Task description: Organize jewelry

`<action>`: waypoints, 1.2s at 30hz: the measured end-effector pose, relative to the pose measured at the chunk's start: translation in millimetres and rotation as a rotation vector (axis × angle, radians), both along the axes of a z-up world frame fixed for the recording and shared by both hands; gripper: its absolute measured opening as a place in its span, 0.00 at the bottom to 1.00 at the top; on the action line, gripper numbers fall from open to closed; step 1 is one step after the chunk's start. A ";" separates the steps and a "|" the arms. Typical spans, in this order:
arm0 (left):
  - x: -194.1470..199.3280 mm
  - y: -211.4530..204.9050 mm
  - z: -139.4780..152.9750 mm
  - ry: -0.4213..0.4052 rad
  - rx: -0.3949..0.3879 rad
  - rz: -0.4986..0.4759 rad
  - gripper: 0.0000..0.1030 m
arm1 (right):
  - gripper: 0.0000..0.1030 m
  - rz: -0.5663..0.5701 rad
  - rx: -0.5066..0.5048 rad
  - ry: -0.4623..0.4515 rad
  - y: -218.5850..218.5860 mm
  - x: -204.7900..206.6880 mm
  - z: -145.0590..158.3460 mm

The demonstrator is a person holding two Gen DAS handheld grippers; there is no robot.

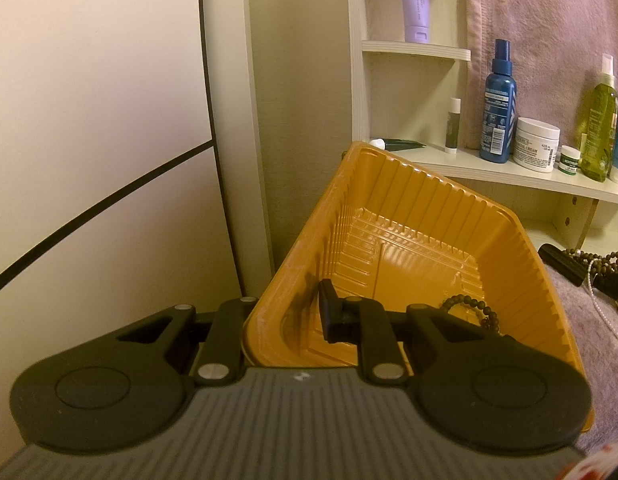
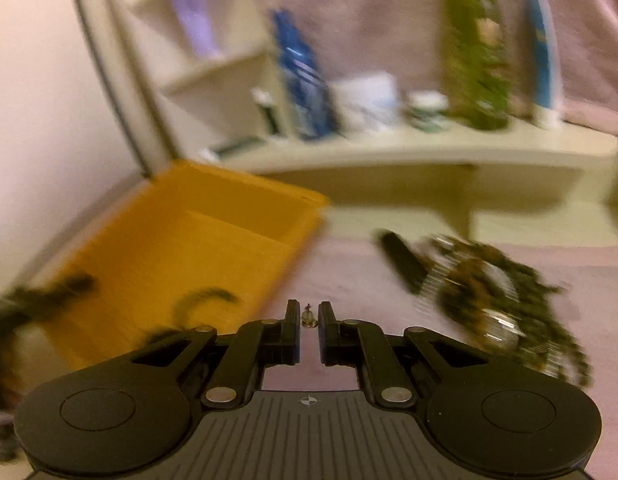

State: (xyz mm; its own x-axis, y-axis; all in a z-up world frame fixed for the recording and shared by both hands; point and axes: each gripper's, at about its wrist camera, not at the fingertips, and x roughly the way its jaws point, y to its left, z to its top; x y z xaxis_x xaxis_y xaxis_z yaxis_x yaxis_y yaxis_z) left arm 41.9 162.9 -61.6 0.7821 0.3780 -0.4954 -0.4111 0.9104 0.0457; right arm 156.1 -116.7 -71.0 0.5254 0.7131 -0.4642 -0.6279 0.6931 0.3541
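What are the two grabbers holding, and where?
Left gripper pinches the orange tray by its near rim. Right gripper pinches a tiny jewelry piece at its fingertips.

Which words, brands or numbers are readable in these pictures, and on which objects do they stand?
"KIEHL'S", and below it "...CREAM": white jar on the shelf.
Blue spray bottle: label and barcode too small to read.
Purple tube: script too small.
Small green-labelled jar: unreadable.
Right wrist view: blurred, nothing readable.
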 end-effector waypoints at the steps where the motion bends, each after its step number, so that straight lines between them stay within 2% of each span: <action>1: -0.1 -0.1 0.0 0.000 0.001 -0.001 0.17 | 0.09 0.036 0.015 0.003 5.8 -2.9 3.7; 5: 0.0 0.2 -0.1 0.000 0.001 -0.002 0.17 | 0.09 0.168 0.038 0.027 31.6 -14.3 5.2; 8: -0.2 0.0 0.0 -0.001 0.001 -0.001 0.17 | 0.09 0.237 0.010 0.025 52.2 -22.8 -1.4; 14: -0.1 -0.2 0.2 0.004 0.000 -0.004 0.17 | 0.09 0.285 -0.051 0.050 78.1 -28.6 -19.2; 16: 0.3 -0.1 0.8 0.007 -0.002 -0.006 0.17 | 0.11 0.291 -0.050 0.064 78.0 -25.4 -23.3; 17: 0.5 -0.2 0.9 0.008 -0.001 -0.007 0.17 | 0.15 0.291 -0.049 0.061 76.6 -26.7 -23.5; 18: 0.4 -0.5 1.2 0.007 0.000 -0.007 0.17 | 0.24 0.287 -0.046 0.056 75.2 -26.9 -22.7; 20: 0.9 -0.9 1.4 0.007 0.002 -0.005 0.17 | 0.33 0.262 -0.028 0.043 67.0 -26.1 -21.0; 27: 0.3 -0.1 0.5 0.008 -0.001 -0.005 0.17 | 0.34 0.135 -0.023 -0.007 21.6 1.2 -9.2; 31: 0.9 0.9 -0.1 0.010 -0.003 -0.003 0.17 | 0.34 0.038 -0.075 -0.024 -12.2 32.4 -9.0; 36: 2.2 1.9 -0.6 0.011 -0.005 0.001 0.17 | 0.34 0.017 -0.173 -0.051 -25.9 67.8 -13.7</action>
State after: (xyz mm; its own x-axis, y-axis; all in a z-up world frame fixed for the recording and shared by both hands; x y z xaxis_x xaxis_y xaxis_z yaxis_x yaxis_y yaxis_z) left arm 44.0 164.7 -62.2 0.7762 0.3761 -0.5060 -0.4113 0.9104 0.0457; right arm 223.9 -142.6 -84.7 0.5398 0.6339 -0.5540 -0.6543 0.7299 0.1976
